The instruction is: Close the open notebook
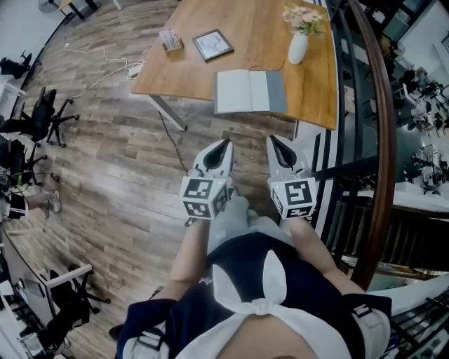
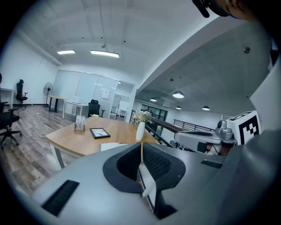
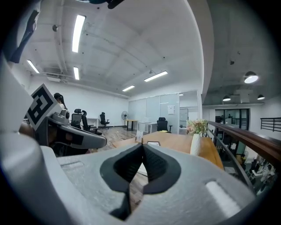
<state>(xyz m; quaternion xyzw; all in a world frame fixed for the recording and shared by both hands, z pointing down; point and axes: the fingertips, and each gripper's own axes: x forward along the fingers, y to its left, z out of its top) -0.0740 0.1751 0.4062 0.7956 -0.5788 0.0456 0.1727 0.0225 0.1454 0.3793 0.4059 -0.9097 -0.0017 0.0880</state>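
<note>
The open notebook (image 1: pixel 250 92) lies flat on the near edge of the wooden table (image 1: pixel 245 21), its pages white and one cover grey. Both grippers hang over the floor, short of the table and apart from the notebook. In the head view my left gripper (image 1: pixel 224 144) and right gripper (image 1: pixel 273 140) point toward the table side by side. The left gripper (image 2: pixel 141 149) is shut with nothing in it, and a strip of the notebook (image 2: pixel 112 146) shows just past its jaws. The right gripper (image 3: pixel 143 148) is shut too, jaw tips touching and empty.
On the table stand a white vase with flowers (image 1: pixel 299 43), a framed picture (image 1: pixel 212 44) and a small card holder (image 1: pixel 170 39). A dark railing (image 1: pixel 379 133) runs along the right. Office chairs (image 1: pixel 42 116) stand at the far left on the wood floor.
</note>
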